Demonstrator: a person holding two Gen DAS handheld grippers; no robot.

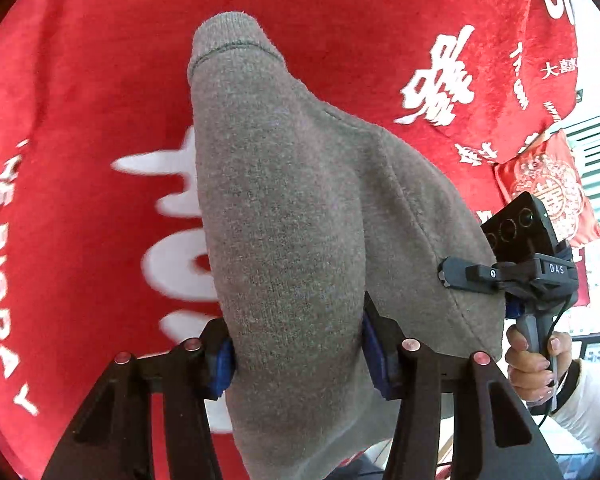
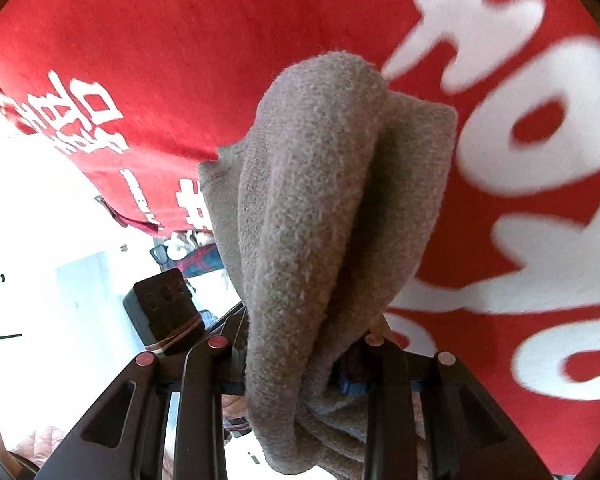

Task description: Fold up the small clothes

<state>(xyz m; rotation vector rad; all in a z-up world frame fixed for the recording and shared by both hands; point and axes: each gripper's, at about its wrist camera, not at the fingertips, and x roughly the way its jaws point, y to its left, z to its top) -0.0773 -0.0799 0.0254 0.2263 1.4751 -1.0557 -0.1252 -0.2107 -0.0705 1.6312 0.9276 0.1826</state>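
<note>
Left gripper: lower centre of the left wrist view; black fingers with blue pads pinching a bunched fold of the grey knit garment.

Grey knit garment: held up off the red cloth, filling the middle of the left wrist view from the bottom edge to a ribbed, stitched end near the upper centre; a flatter panel spreads toward the right of the frame.

Right gripper: lower centre of the right wrist view; fingers closed on a thick roll of the same garment, which drapes over them and hides the pads for the most part. In the left wrist view the same tool shows at right, its tip clamped on the garment's hemmed edge, a person's hand on its handle, a white sleeve below.

Red cloth: behind the garment in both views, plush, printed with large white characters and lettering; covers the worktop, its edge hanging at upper right of the left wrist view.

Background: bright room, overexposed; details unclear.
</note>
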